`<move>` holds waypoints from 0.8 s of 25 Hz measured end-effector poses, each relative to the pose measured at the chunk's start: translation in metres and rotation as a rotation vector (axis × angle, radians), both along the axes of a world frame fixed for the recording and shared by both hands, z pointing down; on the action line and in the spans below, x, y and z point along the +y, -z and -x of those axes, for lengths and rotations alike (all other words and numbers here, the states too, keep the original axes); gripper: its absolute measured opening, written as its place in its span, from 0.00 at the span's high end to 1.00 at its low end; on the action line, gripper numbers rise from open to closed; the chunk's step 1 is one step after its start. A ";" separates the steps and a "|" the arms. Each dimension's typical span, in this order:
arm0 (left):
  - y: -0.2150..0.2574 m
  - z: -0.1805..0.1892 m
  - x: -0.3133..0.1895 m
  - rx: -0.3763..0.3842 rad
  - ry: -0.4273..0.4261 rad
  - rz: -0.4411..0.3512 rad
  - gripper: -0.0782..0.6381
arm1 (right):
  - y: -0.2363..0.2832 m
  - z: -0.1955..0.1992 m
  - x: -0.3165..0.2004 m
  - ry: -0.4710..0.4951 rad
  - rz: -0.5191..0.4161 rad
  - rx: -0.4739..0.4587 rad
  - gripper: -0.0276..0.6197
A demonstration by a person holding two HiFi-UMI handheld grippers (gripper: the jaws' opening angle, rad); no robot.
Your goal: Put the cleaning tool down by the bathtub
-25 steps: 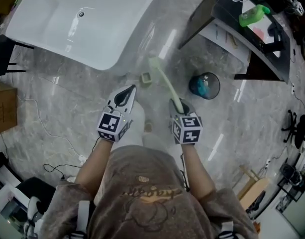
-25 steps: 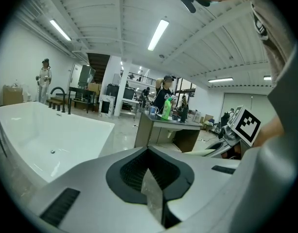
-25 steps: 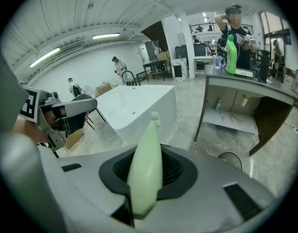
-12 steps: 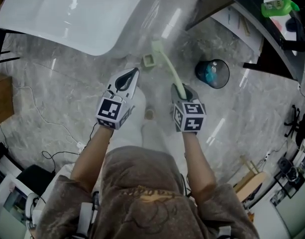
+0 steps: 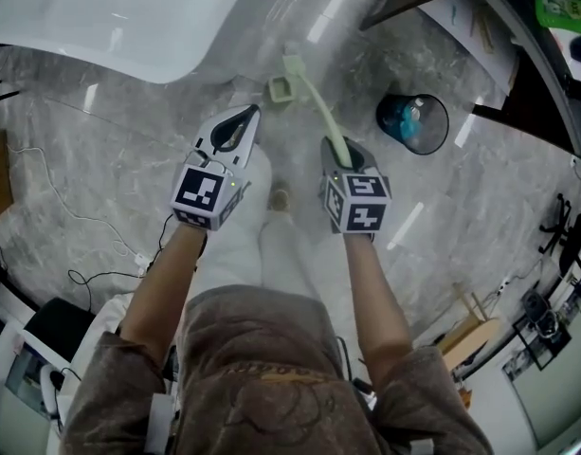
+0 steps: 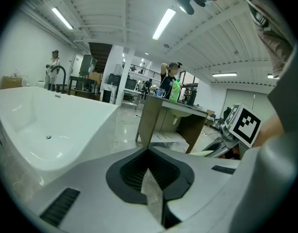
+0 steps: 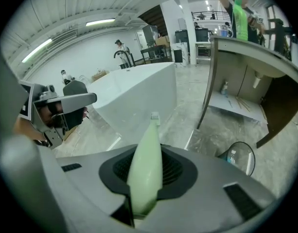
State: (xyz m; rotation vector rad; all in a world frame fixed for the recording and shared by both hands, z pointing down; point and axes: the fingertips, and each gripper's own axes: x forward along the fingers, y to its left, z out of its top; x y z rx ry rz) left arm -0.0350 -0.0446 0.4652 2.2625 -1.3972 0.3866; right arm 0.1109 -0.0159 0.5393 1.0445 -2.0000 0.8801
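The cleaning tool (image 5: 316, 102) is a pale green long-handled brush. Its handle (image 7: 145, 165) runs out from between the jaws of my right gripper (image 5: 345, 157), which is shut on it. The brush head (image 5: 292, 66) points away toward the white bathtub (image 5: 110, 17), above the marble floor. In the right gripper view the tub (image 7: 139, 96) stands just beyond the brush tip. My left gripper (image 5: 235, 129) is held beside the right one with its jaws shut and nothing between them. The tub (image 6: 42, 130) fills the left of the left gripper view.
A small green caddy (image 5: 281, 90) sits on the floor by the tub's corner. A black wire bin (image 5: 412, 121) with a blue bottle stands to the right, under a dark vanity counter (image 7: 255, 62). Cables (image 5: 91, 245) trail on the floor at left. People stand in the background.
Both grippers and the brush have kept their relative pose while the view has shifted forward; the tub and bin have slid up the head view. The grip on the handle is unchanged.
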 end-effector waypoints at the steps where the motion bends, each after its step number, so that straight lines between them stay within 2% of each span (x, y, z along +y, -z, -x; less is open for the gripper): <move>1: -0.003 0.000 0.000 0.000 -0.001 0.003 0.88 | -0.004 0.000 0.000 0.002 0.004 0.003 0.84; 20: -0.027 -0.005 0.011 0.013 0.009 0.032 0.88 | -0.071 -0.003 0.014 0.044 0.110 0.083 0.84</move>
